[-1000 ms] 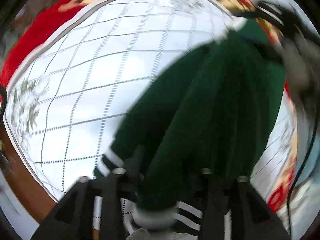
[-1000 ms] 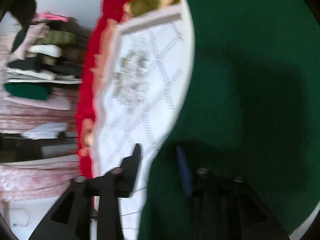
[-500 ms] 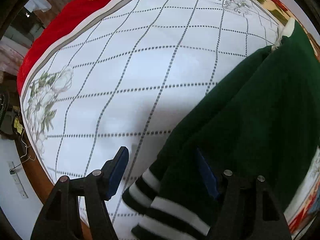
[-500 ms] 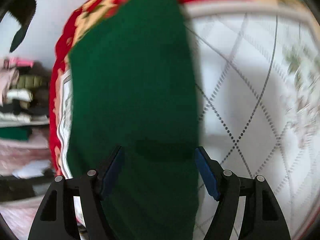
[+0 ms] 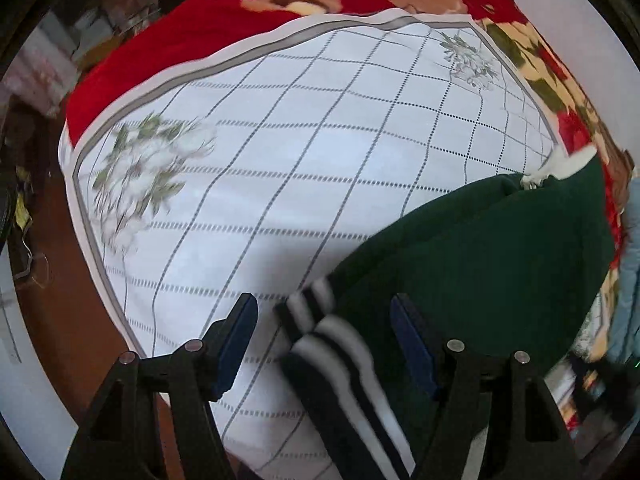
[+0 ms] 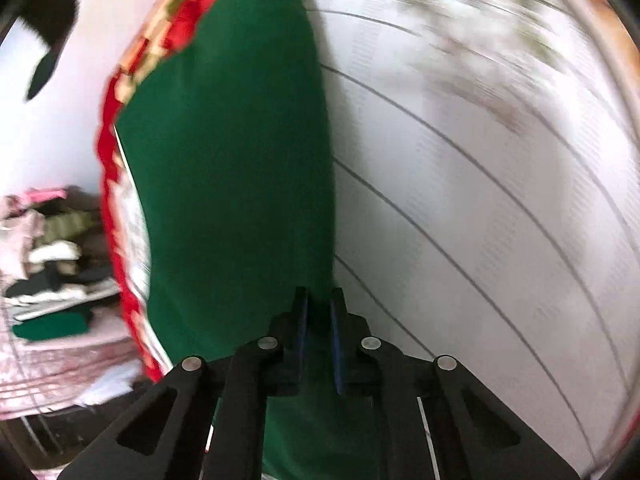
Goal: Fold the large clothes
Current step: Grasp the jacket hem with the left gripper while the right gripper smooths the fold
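On the bed, right gripper fingers seemingly pinching green garment, just closing

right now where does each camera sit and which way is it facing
Left wrist: on the left gripper, looking steeply down at the white quilted cover and the striped cuff of the green garment; its open fingers frame the cuff.
Right wrist: on the right gripper, looking down along the garment's edge; its fingers have just closed on the green fabric.
Shared: green garment, white cover, red blanket.
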The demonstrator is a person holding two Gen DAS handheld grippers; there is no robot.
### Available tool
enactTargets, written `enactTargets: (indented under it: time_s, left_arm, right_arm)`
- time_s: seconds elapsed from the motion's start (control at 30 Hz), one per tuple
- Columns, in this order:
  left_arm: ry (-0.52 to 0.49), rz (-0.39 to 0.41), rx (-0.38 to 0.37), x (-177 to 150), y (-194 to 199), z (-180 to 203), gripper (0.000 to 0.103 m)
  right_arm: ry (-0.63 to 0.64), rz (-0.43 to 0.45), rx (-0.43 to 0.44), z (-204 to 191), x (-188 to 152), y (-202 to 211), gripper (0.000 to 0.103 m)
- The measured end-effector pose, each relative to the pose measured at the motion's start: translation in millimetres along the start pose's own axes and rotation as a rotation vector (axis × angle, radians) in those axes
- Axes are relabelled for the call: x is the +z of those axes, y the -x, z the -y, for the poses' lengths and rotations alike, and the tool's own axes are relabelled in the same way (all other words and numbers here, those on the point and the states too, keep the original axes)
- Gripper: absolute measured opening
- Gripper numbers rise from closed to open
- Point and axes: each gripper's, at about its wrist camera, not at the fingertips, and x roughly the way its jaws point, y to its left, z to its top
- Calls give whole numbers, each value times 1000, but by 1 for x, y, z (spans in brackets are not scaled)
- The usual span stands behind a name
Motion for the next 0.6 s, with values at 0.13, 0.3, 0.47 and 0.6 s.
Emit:
enactTargets:
  time_s: [0.13,0.3,0.47,0.6]
  left_arm:
    - [12,-35,-6,-12,-9,-1,66]
    - [-29,-115,-34,-12,-50,15,66]
    - [-105,-28,29,-13,-49,37,15]
    - [-132,107,48,-6,-14,45,11]
  right_arm:
    - [14,-145,-42,26,-36,-1,11]
    - [113,-139,-82,21,-43,6,12]
    - [123,-123,-82,-3,-20,-1,12]
    - [148,-88,-76,-26,6,-5,12]
